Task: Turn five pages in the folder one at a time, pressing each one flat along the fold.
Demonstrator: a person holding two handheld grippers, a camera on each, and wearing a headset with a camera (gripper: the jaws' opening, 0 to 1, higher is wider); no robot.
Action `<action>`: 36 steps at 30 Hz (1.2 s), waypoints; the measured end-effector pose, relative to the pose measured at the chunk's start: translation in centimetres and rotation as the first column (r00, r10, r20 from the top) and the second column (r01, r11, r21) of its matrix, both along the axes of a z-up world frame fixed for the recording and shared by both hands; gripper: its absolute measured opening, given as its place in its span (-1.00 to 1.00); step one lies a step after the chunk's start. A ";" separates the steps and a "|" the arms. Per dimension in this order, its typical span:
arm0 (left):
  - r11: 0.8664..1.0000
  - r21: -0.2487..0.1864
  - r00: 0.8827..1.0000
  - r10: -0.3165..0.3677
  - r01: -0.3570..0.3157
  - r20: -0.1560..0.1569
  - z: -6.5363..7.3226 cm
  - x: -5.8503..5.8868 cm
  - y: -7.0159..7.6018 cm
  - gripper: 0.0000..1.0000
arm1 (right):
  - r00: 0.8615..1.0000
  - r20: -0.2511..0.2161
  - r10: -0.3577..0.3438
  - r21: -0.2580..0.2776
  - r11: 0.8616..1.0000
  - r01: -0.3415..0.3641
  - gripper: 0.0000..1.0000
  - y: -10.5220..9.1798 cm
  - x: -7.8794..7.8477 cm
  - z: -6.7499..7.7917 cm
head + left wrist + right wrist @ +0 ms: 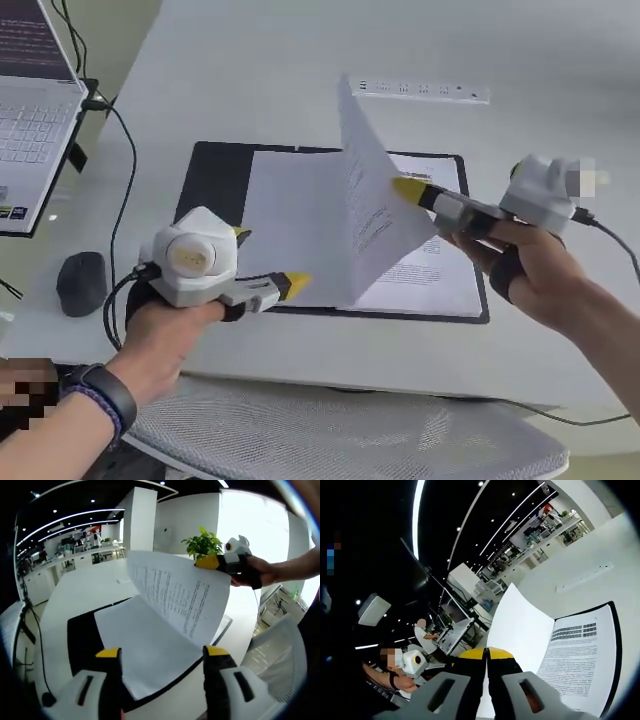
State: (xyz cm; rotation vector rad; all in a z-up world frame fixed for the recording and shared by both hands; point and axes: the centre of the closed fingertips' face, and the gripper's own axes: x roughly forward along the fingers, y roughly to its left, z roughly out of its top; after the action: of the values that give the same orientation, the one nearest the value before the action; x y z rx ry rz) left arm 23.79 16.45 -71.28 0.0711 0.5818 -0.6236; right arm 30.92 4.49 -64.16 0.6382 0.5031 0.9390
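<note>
White desk [250,70] carries a laptop [30,110] at its left edge. Near the front edge, the left gripper [268,260] hovers with jaws spread, holding nothing. At desk centre the folder [212,178] lies open, one page [365,215] raised and pinched by the right gripper [408,187].

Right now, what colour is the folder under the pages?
The folder is black, clearest in the head view.
</note>
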 end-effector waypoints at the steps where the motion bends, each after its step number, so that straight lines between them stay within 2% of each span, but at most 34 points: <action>1: 1.000 -0.005 1.000 0.006 -0.006 -0.004 0.0 0.0 0.3 0.30 | 1.000 0.000 0.006 0.002 1.000 -0.006 -1.00 0.4 0.0 0.1; 5: 1.000 -0.008 1.000 0.027 -0.027 0.001 0.2 -0.2 1.6 0.31 | 0.999 -0.001 0.038 -0.003 0.999 -0.038 -1.00 1.8 0.4 -0.2; 13: 0.998 -0.001 0.998 0.063 -0.063 -0.004 0.1 -0.8 4.3 0.32 | 0.995 -0.020 0.097 -0.016 0.995 -0.098 -1.00 6.9 0.1 -1.1; 21: 0.995 -0.014 0.995 0.102 -0.102 -0.009 0.2 -1.1 6.1 0.32 | 0.986 -0.067 0.155 -0.054 0.986 -0.159 -1.00 11.5 -0.2 -3.7; 26: 0.993 -0.014 0.993 0.120 -0.120 -0.011 0.4 -1.3 7.0 0.32 | 0.980 -0.094 0.177 -0.065 0.981 -0.183 -1.00 13.3 -0.3 -5.1; 36: 0.990 -0.017 0.990 0.138 -0.138 -0.016 0.8 -1.6 8.0 0.33 | 0.962 -0.178 0.205 -0.112 0.968 -0.227 -1.00 16.3 -0.5 -9.4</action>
State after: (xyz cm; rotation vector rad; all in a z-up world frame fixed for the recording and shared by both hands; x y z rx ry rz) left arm 22.22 24.49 -70.50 0.0089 0.5902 -0.4953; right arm 30.41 20.84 -73.60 0.5508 0.7891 1.0535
